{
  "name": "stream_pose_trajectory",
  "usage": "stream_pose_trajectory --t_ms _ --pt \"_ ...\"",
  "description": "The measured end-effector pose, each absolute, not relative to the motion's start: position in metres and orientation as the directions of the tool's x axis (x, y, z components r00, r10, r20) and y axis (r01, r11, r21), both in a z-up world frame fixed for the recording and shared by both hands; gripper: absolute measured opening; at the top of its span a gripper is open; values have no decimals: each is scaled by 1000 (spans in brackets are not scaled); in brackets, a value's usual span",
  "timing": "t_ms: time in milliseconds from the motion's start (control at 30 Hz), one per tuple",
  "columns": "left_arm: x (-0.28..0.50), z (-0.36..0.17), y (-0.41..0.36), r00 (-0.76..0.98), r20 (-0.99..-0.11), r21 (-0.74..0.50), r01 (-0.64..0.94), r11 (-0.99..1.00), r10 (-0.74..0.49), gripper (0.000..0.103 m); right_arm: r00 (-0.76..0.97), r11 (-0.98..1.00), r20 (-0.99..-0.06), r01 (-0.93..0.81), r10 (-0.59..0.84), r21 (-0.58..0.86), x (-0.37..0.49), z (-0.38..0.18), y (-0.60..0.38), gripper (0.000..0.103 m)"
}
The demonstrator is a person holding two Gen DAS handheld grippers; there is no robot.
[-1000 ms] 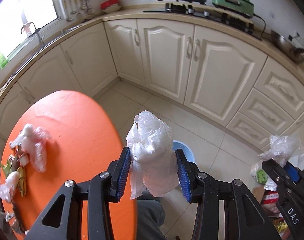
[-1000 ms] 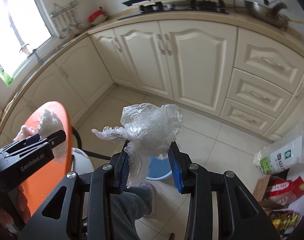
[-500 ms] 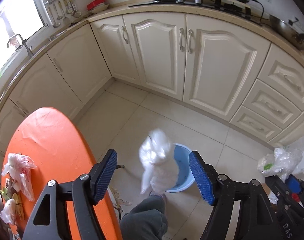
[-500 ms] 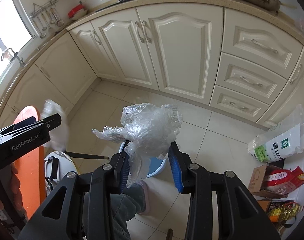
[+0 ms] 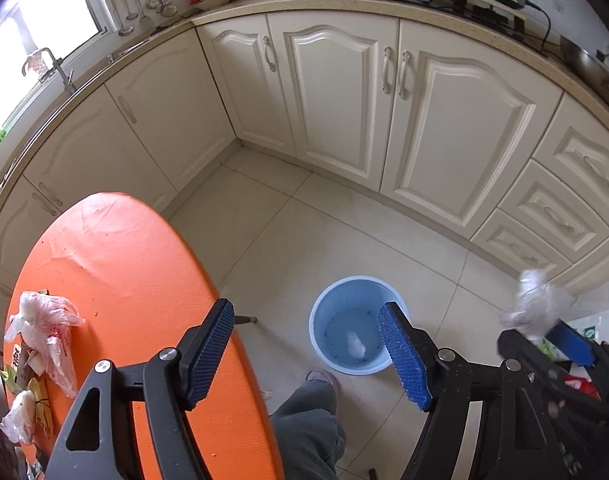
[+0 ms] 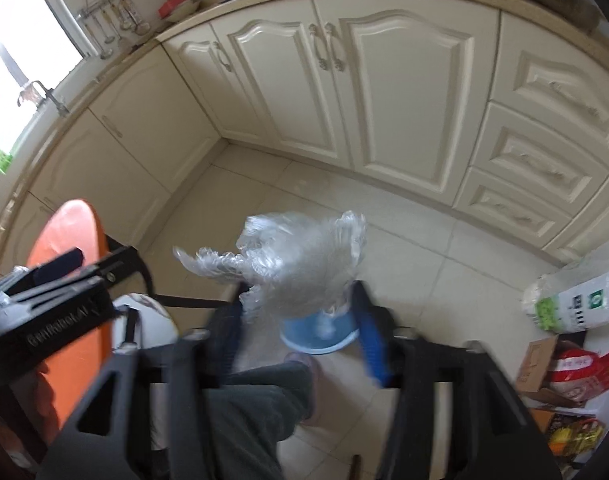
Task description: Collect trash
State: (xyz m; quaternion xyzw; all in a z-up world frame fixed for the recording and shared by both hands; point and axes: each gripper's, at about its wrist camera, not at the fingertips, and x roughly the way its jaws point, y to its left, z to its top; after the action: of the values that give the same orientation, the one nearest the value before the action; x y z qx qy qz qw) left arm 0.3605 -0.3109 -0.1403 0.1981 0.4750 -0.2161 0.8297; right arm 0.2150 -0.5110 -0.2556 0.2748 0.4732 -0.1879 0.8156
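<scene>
Trash is the matter here: the white plastic wad (image 5: 356, 345) that the left hand-held gripper (image 5: 310, 356) pinched a second ago now lies at the bottom of the blue bucket (image 5: 324, 312) on the floor, having dropped through the air half a second back. The left hand-held gripper stands spread wide and empty above the bucket, blue pads (image 5: 208, 354) well apart. That makes one piece delivered. The right hand-held gripper (image 6: 300, 320) has swung over the bucket, its view blurred with motion; the clear plastic bag (image 6: 300, 256) sits between its fingers, which look wider apart than before, but whether they still pinch the bag or have let go cannot be told. By judgement the second drop is in hand or just begun. Count: one bucket, one wad inside it, one clear bag at the right hand-held gripper. On the orange surface (image 5: 116, 272), at its far left edge, lie more pieces to fetch: one pink-tinged plastic bag (image 5: 44, 332), one smaller bag (image 5: 18, 416) near the rim, and some wrappers (image 5: 26, 364) between them, too jumbled to number. Boxes and bags (image 6: 564, 360) on the floor to the right appear to be groceries, not trash.
</scene>
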Motion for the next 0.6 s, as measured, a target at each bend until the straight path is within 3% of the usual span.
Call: stream_pose_trajectory --t_ms 33,67,600 --pt "361 -140 -309 459 -873 127 541 831 -166 71 502 774 -864 560 -32 296 217 -254 -510 92" --pt "360 -140 -305 461 -872 130 538 833 -162 71 520 770 -854 557 -32 310 217 -251 -508 93" --pt "338 -135 -279 433 -883 106 559 823 -180 71 487 782 -871 569 -71 254 217 -247 -495 93"
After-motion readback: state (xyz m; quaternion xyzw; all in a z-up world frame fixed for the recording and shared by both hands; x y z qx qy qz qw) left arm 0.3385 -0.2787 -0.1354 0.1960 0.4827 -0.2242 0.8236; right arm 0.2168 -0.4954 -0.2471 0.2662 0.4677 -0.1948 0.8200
